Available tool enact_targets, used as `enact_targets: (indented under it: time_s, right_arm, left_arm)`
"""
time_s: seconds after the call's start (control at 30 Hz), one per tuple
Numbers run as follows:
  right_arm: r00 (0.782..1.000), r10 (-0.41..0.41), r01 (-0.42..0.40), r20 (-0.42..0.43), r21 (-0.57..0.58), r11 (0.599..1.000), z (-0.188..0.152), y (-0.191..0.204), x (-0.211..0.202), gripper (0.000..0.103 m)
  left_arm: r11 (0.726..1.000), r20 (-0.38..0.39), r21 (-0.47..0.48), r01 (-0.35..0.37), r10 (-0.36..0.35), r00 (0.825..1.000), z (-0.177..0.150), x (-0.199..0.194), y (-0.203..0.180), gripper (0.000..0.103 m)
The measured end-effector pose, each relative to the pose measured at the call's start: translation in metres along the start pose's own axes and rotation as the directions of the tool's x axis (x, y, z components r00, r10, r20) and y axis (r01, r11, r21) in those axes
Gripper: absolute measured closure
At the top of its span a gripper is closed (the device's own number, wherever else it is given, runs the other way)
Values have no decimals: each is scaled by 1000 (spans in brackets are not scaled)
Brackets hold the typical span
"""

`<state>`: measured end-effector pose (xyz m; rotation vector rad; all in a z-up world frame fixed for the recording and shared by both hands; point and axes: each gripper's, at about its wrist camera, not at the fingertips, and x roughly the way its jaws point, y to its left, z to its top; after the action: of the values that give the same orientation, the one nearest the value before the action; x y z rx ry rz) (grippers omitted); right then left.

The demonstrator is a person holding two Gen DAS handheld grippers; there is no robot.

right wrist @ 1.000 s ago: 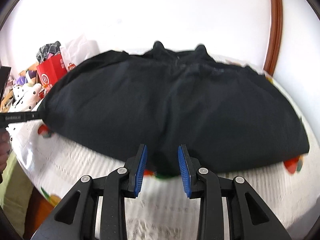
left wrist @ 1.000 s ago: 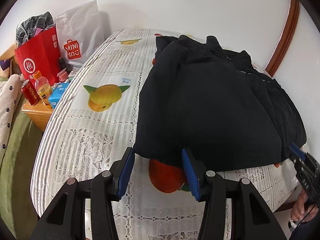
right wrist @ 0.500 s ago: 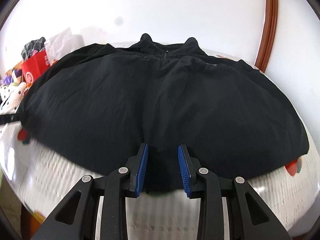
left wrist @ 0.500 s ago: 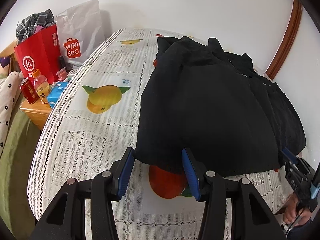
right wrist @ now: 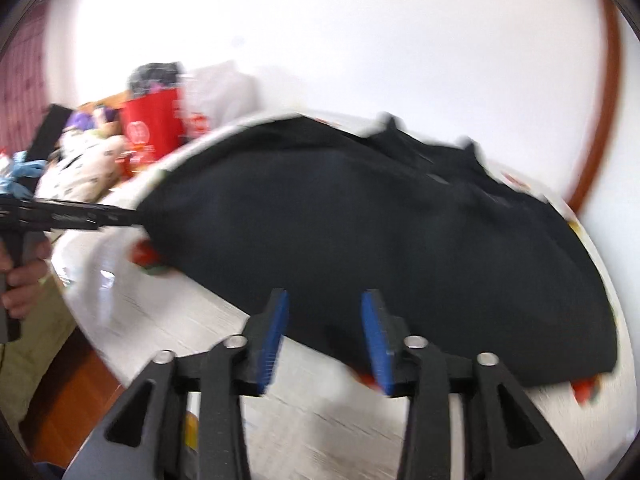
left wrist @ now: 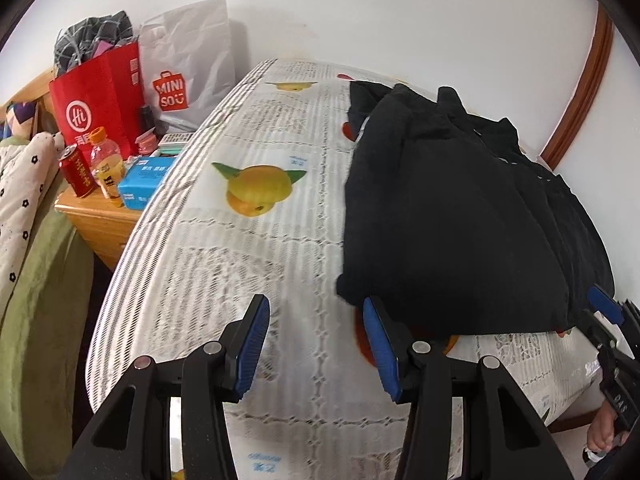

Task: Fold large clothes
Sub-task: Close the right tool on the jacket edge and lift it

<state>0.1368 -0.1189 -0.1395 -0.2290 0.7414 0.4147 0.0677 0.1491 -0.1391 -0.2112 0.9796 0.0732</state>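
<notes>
A large black garment point(left wrist: 452, 216) lies folded on the right part of a table with a fruit-print lace cloth point(left wrist: 248, 240). My left gripper point(left wrist: 316, 344) is open and empty, just left of the garment's near left corner. In the blurred right wrist view the garment point(right wrist: 380, 232) fills the middle, and my right gripper point(right wrist: 324, 340) is open at its near edge, holding nothing. The left gripper also shows in the right wrist view point(right wrist: 120, 216), at the garment's left corner. The right gripper shows at the right edge of the left wrist view point(left wrist: 608, 308).
A wooden bedside cabinet point(left wrist: 100, 220) left of the table holds a red can point(left wrist: 78, 170), an orange drink bottle point(left wrist: 106, 166) and a blue box point(left wrist: 144, 180). A red paper bag point(left wrist: 100, 100) and a white MINISO bag point(left wrist: 188, 72) stand behind. A bed with green cover point(left wrist: 36, 312) lies at far left.
My left gripper has shifted left, off the garment's near edge, to beside its corner. My right gripper has swung left along the near edge; its view is now blurred.
</notes>
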Motion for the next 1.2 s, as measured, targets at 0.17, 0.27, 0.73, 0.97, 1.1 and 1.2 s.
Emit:
enact_targets:
  time_s: [0.17, 0.27, 0.73, 0.97, 1.1, 1.2]
  right_arm:
    - [995, 96, -97, -12, -144, 985, 20, 61, 33, 48]
    - [995, 90, -99, -51, -207, 973, 23, 87, 55, 48]
    - [994, 30, -58, -103, -278, 959, 46, 142, 109, 44]
    - [995, 3, -29, -101, -258, 966, 60, 144, 125, 90]
    - [993, 64, -82, -100, -191, 978, 71, 129, 123, 97]
    - [990, 139, -142, -35, -83, 986, 86, 104, 105, 98]
  left_arm:
    - [1000, -8, -22, -4, 3, 1000, -8, -3, 19, 57]
    - [1000, -11, -23, -6, 5, 1000, -11, -2, 28, 57]
    - [1000, -10, -5, 31, -31, 999, -5, 7, 43, 54]
    - [1000, -10, 1, 23, -23, 1000, -1, 12, 40, 53]
    - [1000, -13, 20, 12, -12, 1000, 1, 14, 31, 53]
    - [999, -18, 32, 22, -21, 1000, 4, 14, 22, 53]
